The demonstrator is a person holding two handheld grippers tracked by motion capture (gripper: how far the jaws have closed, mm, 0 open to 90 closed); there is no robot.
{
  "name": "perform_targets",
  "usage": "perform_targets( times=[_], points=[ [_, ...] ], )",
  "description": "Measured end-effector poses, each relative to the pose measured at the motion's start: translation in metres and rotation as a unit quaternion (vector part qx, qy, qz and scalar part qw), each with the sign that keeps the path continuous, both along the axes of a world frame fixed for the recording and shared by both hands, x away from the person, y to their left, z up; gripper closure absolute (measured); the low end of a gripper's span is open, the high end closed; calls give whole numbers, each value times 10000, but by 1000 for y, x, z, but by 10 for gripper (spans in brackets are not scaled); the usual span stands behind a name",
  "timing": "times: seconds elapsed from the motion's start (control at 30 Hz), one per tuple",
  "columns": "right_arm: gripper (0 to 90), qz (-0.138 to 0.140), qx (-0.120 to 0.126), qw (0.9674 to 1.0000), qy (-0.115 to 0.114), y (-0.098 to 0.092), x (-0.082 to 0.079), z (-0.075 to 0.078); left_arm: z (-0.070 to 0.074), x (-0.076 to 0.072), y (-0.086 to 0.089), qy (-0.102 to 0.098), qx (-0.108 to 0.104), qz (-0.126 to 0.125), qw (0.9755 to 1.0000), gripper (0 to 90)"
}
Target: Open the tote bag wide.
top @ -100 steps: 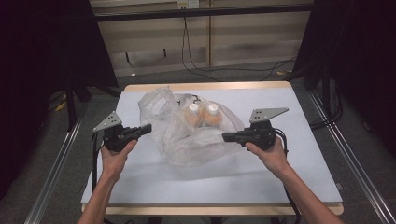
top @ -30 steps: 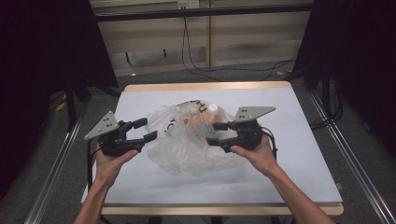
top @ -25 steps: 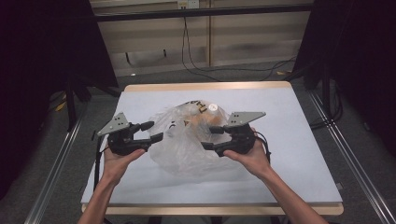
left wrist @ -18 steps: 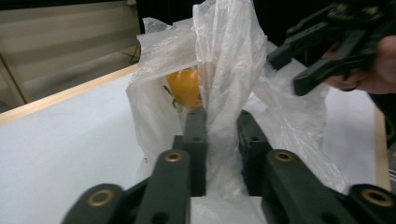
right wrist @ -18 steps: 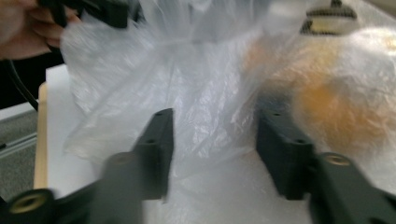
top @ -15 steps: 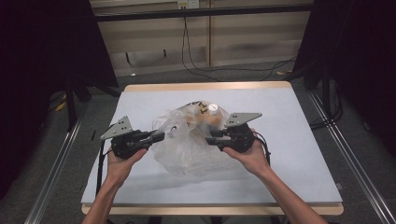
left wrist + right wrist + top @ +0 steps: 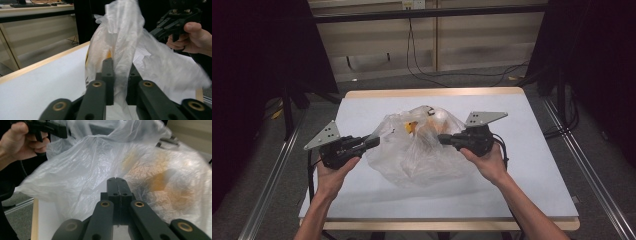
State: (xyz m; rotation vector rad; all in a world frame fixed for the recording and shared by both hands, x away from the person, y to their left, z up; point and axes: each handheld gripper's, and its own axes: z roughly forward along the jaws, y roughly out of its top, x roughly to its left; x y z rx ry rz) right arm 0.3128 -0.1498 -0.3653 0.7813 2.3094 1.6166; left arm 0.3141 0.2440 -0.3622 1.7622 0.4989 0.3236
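A clear plastic bag [image 7: 419, 150] lies crumpled mid-table, with orange and pale items [image 7: 412, 127] inside it. My left gripper [image 7: 374, 141] is at the bag's left edge. Its jaws have just been closing, and in the left gripper view [image 7: 120, 67] a fold of the bag's film [image 7: 125, 30] is pinched between them. My right gripper [image 7: 441, 138] meets the bag's right side. Its jaws have also just closed and stand tight together [image 7: 116, 180] against the film [image 7: 87, 165], the orange contents [image 7: 160, 182] blurred behind. Each hand grips its tool from below.
The white table top [image 7: 537, 165] has a wooden rim. Metal rails [image 7: 272, 190] run along both sides of the table, and cables [image 7: 422, 65] lie on the floor behind it. Dark curtains stand to the left and right.
Both grippers came inward from the sides to the bag's edges and their jaws closed on the film. The bag is bunched narrower and stands a little taller between them.
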Motion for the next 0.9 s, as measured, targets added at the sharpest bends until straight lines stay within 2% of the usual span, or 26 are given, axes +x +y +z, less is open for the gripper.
perform_targets(
  times=[0.07,0.1,0.13,0.37,0.5,0.57,0.6,0.63,0.73,0.77,0.83,0.9],
  points=[
    [900,-28,132,9999,-63,-6,0,7,2,0,2,-23,-76,-111,9999,890],
    [900,-36,199,9997,-101,-9,1,10,4,-1,2,-35,-53,-68,10000,896],
    [900,-62,265,9995,-137,-12,1,14,5,-1,3,-52,-94,-152,9998,900],
    [900,-191,702,9965,-401,-31,7,42,12,-1,2,-114,-141,-241,9995,900],
    [900,-364,764,9951,-511,-40,15,53,14,3,4,-103,-235,-94,9996,893],
    [900,-418,762,9948,-538,-44,19,55,16,4,5,-111,-207,-117,9997,897],
    [900,-329,785,9948,-550,-45,19,55,17,4,5,-117,-191,-137,9997,898],
    [900,-111,778,9953,-562,-45,16,55,17,5,4,-148,-147,-196,9996,899],
    [895,190,703,9957,-564,-40,2,52,16,6,3,-88,-272,-191,9994,900],
    [826,243,645,9961,-558,-37,-3,50,17,7,4,-116,-289,-171,9994,900],
    [878,336,531,9967,-522,-31,-11,45,18,6,4,-124,-291,-150,9994,900],
    [847,377,452,9973,-441,-28,-15,39,19,5,3,-144,-225,-183,9995,900]
  ],
)
